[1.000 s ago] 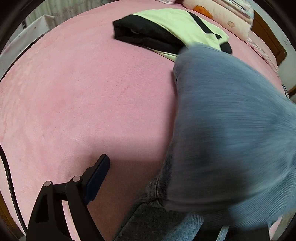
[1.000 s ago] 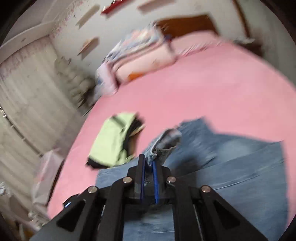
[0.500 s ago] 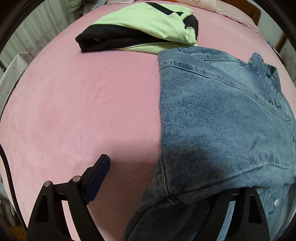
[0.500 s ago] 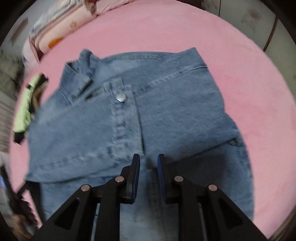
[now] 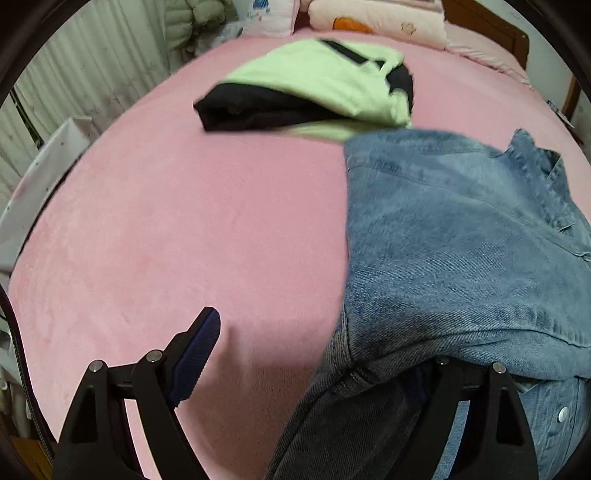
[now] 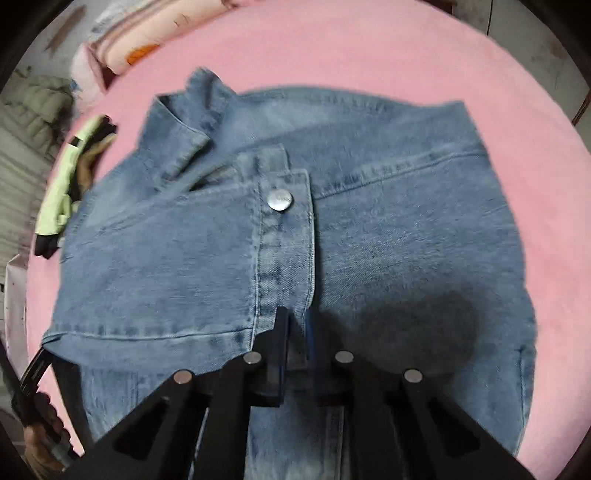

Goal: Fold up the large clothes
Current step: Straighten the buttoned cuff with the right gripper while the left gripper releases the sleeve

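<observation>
Presently I log: denim jacket (image 6: 388, 258), folded, on plush pink bed (image 5: 184, 221); right gripper (image 6: 295, 325) pinching its placket; left gripper (image 5: 317, 354) spread wide.

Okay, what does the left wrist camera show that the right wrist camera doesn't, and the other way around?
Only the left wrist view shows the left gripper spread wide, one finger under the denim, and the white pillow.

Only the right wrist view shows the right gripper at the button placket, the metal snap button and the collar.

Both show the denim jacket, the folded green and black garment and the pink bedspread.
</observation>
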Demonstrator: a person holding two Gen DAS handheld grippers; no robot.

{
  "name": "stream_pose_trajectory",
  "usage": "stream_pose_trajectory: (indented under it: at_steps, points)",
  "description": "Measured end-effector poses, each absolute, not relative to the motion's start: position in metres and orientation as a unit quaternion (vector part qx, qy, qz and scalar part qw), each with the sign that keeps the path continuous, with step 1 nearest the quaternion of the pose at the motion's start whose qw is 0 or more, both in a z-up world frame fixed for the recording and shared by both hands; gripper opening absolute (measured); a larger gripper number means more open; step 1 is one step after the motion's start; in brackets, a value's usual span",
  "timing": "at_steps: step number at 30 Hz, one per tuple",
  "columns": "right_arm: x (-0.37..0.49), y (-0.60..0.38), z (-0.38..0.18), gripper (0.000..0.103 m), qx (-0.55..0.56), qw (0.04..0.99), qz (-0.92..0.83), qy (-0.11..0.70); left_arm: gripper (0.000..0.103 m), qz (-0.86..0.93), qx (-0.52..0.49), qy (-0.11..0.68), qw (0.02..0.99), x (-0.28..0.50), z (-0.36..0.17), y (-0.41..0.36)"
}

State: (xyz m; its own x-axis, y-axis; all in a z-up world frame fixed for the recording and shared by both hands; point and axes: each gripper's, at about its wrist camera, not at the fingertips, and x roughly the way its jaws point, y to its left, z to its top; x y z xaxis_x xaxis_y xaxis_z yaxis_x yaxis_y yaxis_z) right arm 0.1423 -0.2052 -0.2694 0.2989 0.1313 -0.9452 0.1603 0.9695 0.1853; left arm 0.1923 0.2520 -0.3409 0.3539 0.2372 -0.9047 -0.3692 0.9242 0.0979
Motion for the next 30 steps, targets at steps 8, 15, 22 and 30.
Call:
stream_pose_trajectory:
  at_steps: [8, 15, 22, 30]
  points:
    - [0.119, -0.21, -0.274, 0.002, 0.107, 0.774, -0.03, 0.623, 0.086, 0.115, -0.048, 0.577, 0.807, 0.186, -0.334, 0.26]
    - [0.132, -0.211, -0.254, 0.03, 0.134, 0.796, -0.006, 0.59, 0.086, 0.069, -0.048, 0.576, 0.813, 0.16, -0.295, 0.271]
    - [0.167, -0.207, -0.261, 0.033, 0.125, 0.805, -0.003, 0.58, 0.086, 0.105, -0.162, 0.534, 0.823, 0.205, -0.288, 0.287]
    - [0.195, -0.182, -0.256, 0.033, 0.101, 0.824, 0.015, 0.558, 0.078, 0.062, -0.094, 0.564, 0.818, 0.233, -0.33, 0.212]
